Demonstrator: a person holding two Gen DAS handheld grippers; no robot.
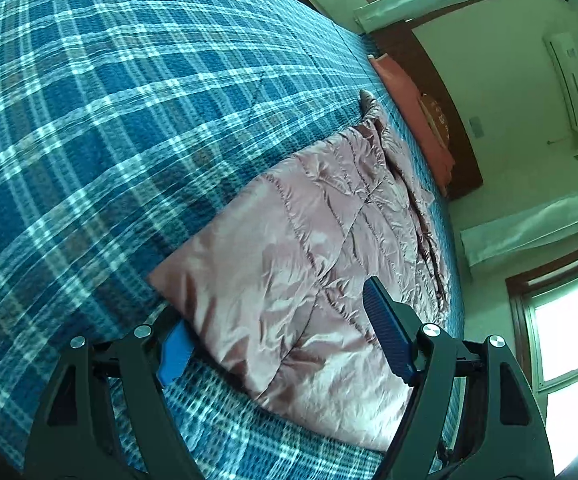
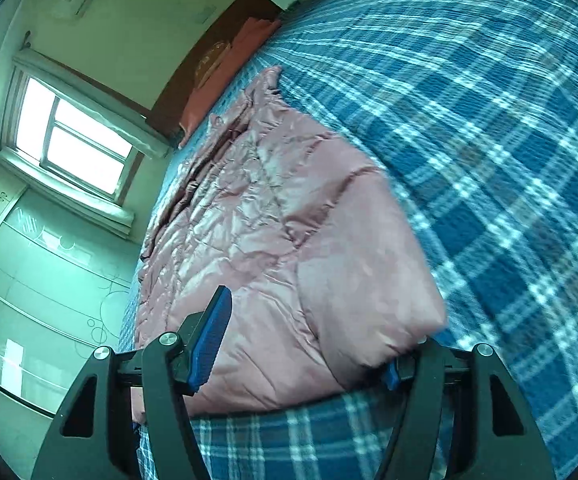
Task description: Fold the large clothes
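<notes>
A shiny pink quilted jacket (image 1: 321,248) lies flat on a blue plaid bedspread (image 1: 109,120). My left gripper (image 1: 285,332) is open, its blue pads straddling the jacket's near corner; one pad (image 1: 175,350) is partly under the fabric edge, the other (image 1: 387,332) rests above it. In the right wrist view the jacket (image 2: 289,240) fills the middle, on the bedspread (image 2: 489,140). My right gripper (image 2: 301,344) is open around the jacket's near hem, one pad (image 2: 211,344) on top, the other mostly hidden by the fabric.
An orange-pink pillow (image 1: 413,116) lies against a dark wooden headboard (image 1: 441,92) beyond the jacket. Windows (image 2: 73,140) and pale walls surround the bed. A glossy wardrobe (image 2: 29,300) stands beside it.
</notes>
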